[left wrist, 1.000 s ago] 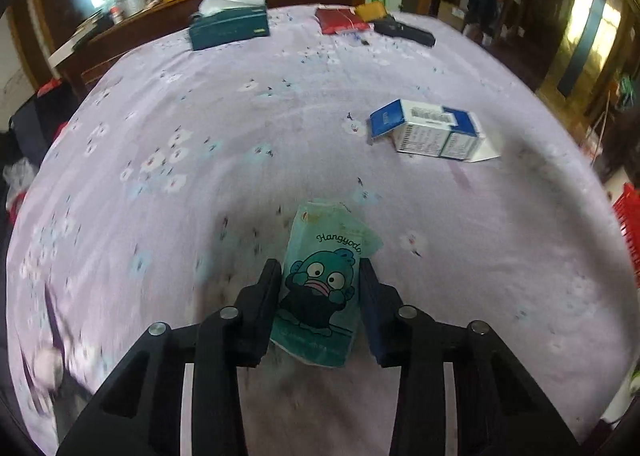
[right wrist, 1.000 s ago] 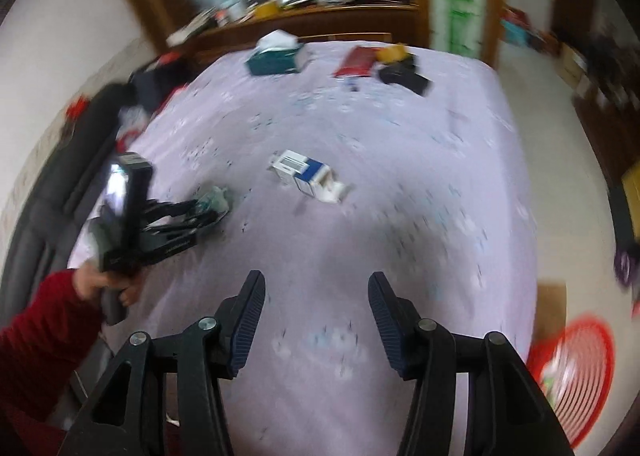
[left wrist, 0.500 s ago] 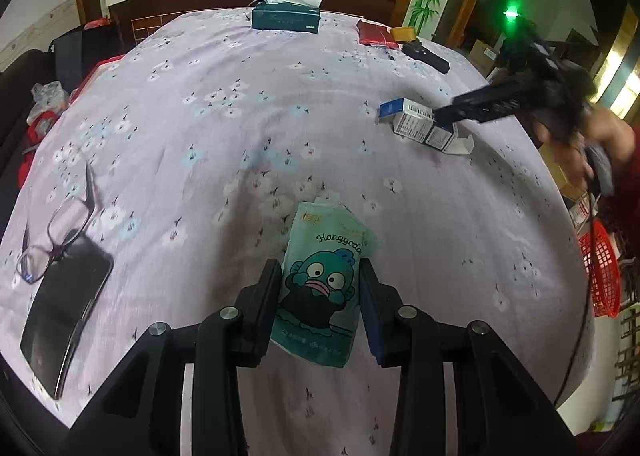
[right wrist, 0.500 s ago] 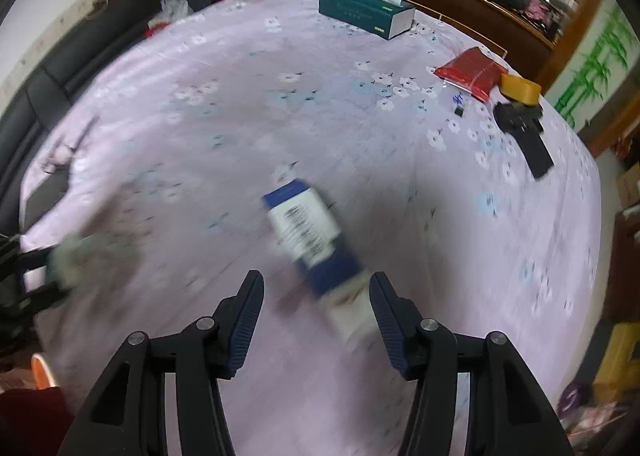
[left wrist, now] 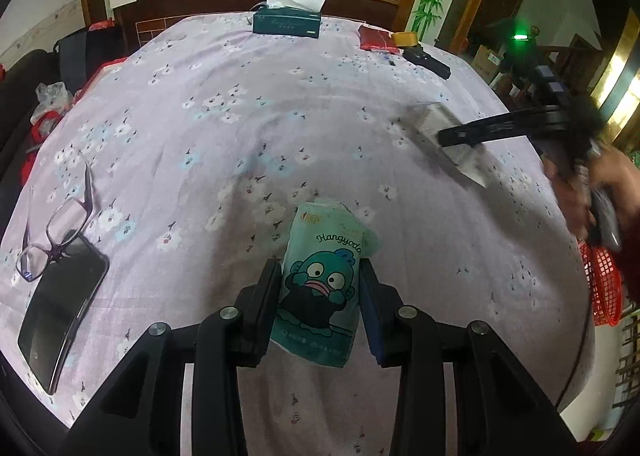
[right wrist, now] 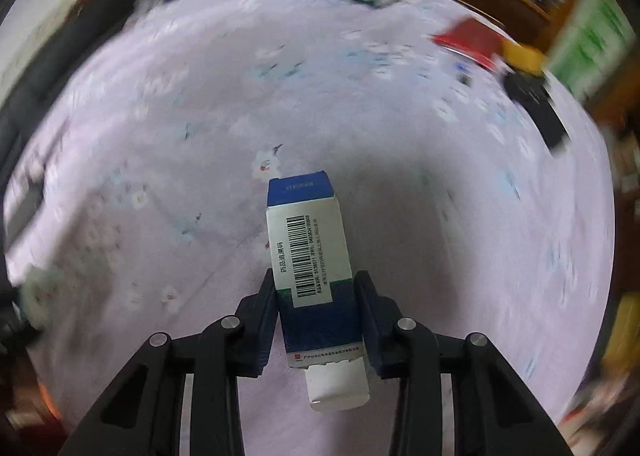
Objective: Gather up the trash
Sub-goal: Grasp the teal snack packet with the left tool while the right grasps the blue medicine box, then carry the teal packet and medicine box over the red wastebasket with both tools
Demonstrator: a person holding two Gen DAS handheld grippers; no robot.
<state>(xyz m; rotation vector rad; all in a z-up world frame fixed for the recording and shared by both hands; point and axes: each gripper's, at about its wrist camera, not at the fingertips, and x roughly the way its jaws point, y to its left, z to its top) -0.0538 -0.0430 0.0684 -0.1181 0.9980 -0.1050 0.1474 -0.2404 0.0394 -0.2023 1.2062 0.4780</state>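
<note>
Left tool (left wrist: 320,300) pinches the tissue packet (left wrist: 320,288) above the near tabletop (left wrist: 240,115); right tool (right wrist: 318,316) is closing around the medicine box (right wrist: 316,276). The red basket (left wrist: 602,284), at the right edge, awaits both.

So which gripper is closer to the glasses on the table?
Left. The left gripper, clamped on the cartoon packet, is nearer the glasses. The right gripper, closing around the blue-and-white box, is across the table.

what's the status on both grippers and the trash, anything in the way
Left gripper clamped on teal tissue pack. Right gripper closing on blue-and-white box, box between pads. Nothing blocking; glasses and phone lie aside.
</note>
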